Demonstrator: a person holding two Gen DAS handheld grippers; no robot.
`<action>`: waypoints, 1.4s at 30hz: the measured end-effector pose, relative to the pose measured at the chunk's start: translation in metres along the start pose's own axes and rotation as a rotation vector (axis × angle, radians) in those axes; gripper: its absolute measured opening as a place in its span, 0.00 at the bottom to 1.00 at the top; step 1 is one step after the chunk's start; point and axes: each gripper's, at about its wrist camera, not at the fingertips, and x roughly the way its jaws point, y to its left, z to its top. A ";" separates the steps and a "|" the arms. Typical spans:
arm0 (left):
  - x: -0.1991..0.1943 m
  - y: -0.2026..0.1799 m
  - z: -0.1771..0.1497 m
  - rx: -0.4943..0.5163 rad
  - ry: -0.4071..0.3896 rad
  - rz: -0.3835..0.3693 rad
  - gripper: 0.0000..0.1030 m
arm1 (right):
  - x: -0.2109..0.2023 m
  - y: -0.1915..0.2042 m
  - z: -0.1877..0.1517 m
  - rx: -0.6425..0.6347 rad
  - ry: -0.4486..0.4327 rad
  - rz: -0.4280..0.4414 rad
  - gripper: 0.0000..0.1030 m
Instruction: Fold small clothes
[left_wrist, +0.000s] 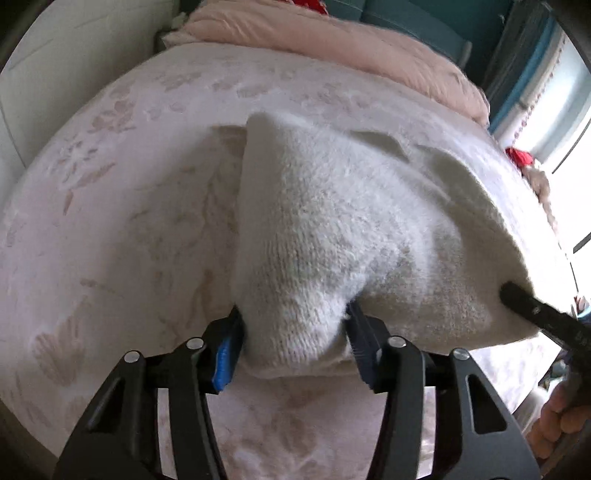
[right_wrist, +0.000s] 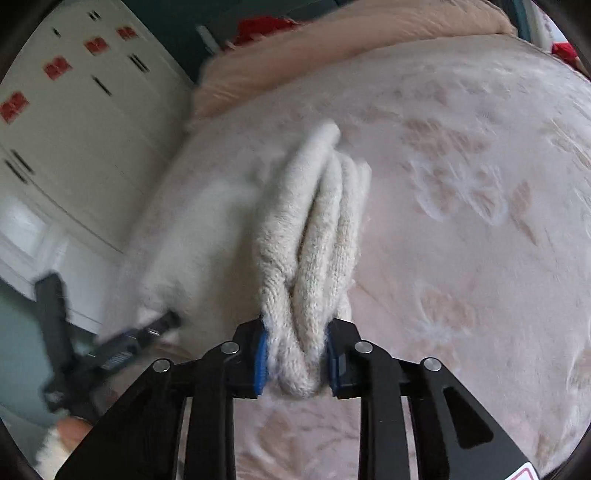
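Nearest in the left wrist view, the left tool (left_wrist: 295, 339) has its blue-padded fingers closed on a bunched corner of the white knit garment (left_wrist: 332, 221), and in the right wrist view the right tool (right_wrist: 295, 358) is clamped on several gathered folds of the same knit. The garment lies spread between them on the bed (left_wrist: 110, 184), over its pale floral cover. Farther off, a pink blanket (left_wrist: 351, 40) is heaped at the bed's far end, with white cabinets (right_wrist: 74, 122) at the left.
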 end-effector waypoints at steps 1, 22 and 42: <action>0.008 0.001 -0.004 0.005 0.019 0.017 0.60 | 0.020 -0.007 -0.006 0.005 0.063 -0.036 0.33; -0.063 -0.049 -0.034 0.091 -0.077 0.215 0.69 | -0.069 0.049 -0.031 -0.188 -0.119 -0.178 0.26; -0.130 -0.116 -0.103 0.115 -0.213 0.263 0.92 | -0.148 0.036 -0.114 -0.128 -0.253 -0.320 0.75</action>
